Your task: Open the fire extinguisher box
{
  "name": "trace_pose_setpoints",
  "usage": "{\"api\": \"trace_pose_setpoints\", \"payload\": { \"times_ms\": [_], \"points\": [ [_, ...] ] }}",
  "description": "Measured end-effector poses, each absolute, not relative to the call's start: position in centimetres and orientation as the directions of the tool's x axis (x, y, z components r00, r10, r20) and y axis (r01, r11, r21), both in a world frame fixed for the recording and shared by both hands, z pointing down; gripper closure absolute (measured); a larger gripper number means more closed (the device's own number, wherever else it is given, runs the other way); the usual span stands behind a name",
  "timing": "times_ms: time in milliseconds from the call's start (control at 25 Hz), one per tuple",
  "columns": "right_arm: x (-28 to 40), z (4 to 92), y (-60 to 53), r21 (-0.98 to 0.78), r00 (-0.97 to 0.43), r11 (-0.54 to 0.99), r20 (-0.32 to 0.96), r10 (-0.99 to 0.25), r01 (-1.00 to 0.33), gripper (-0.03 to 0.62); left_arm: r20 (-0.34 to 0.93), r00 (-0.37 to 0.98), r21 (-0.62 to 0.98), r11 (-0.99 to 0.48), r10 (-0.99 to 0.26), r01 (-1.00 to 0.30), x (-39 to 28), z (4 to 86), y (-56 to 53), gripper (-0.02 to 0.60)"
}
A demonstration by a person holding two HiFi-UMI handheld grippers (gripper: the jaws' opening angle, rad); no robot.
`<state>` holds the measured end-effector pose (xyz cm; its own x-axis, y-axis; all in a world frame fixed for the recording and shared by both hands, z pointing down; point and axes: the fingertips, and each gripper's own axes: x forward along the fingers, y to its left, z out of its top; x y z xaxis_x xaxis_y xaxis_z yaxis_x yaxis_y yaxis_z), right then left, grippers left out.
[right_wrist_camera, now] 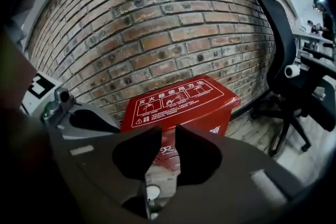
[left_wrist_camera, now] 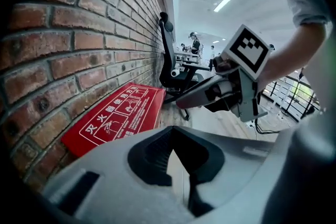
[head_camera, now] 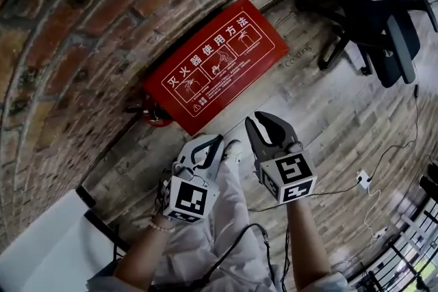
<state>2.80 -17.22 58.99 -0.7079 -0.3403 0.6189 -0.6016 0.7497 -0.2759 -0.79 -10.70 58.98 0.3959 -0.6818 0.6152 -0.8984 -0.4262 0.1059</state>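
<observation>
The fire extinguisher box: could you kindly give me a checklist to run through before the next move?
1. Lid of fire extinguisher box shut, top unobstructed: ok.
2. Jaws of right gripper apart and empty: ok.
3. Readiness of left gripper to grasp: not ok, jaws together.
4. Both grippers at the box: not ok, both short of it.
5. Latch or handle found: cannot tell.
6. Clearance from office chair: ok, it stands apart from the box.

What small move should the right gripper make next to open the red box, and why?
Probably bring the right gripper down and forward to the front edge of the fire extinguisher box. The box sits closed against the brick wall. The gripper hangs short of it without touching, and its jaws stand slightly apart with nothing gripped, so it looks ready to catch the lid's edge.
</observation>
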Motion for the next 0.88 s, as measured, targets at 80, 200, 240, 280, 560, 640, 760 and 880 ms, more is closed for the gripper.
{"api": "trace_pose_setpoints", "payload": {
  "times_ms": [80,200,240,280,560,640,760,880],
  "points": [
    [2.6,59.8,-17.4,-0.308,-0.717,0.736,0.612,-0.333,-0.604,0.508,0.624,0.384,0.107,-0.413,-0.681,-0.905,-0.7,60.7,-10.7,0.578],
    [2.3,60.7,-17.6,-0.37,-0.74,0.708,0.593,-0.318,-0.601,0.482,0.632,0.372,0.114,-0.394,-0.679,-0.912,-0.1,62.5,-10.8,0.578],
    [2.3,60.9,-17.7,-0.395,-0.747,0.695,0.587,-0.312,-0.601,0.473,0.634,0.37,0.117,-0.388,-0.679,-0.914,0.2,63.1,-10.8,0.578],
    [2.3,61.2,-17.8,-0.418,-0.753,0.682,0.582,-0.307,-0.601,0.461,0.635,0.367,0.122,-0.381,-0.68,-0.917,0.5,63.7,-10.9,0.58],
    [1.4,63.7,-19.0,-0.529,-0.789,0.618,0.55,-0.273,-0.582,0.427,0.65,0.327,0.132,-0.323,-0.686,-0.937,1.3,67.6,-12.1,0.58],
    [1.0,64.1,-19.4,-0.562,-0.802,0.597,0.534,-0.267,-0.573,0.425,0.659,0.306,0.127,-0.299,-0.687,-0.946,1.2,68.7,-12.4,0.578],
    [0.7,64.7,-20.0,-0.595,-0.816,0.577,0.517,-0.258,-0.56,0.421,0.676,0.275,0.118,-0.268,-0.684,-0.956,1.0,70.4,-12.8,0.58],
    [0.2,65.2,-20.4,-0.643,-0.838,0.551,0.493,-0.232,-0.531,0.405,0.685,0.262,0.122,-0.248,-0.679,-0.961,1.2,71.6,-12.9,0.58]
  ]
}}
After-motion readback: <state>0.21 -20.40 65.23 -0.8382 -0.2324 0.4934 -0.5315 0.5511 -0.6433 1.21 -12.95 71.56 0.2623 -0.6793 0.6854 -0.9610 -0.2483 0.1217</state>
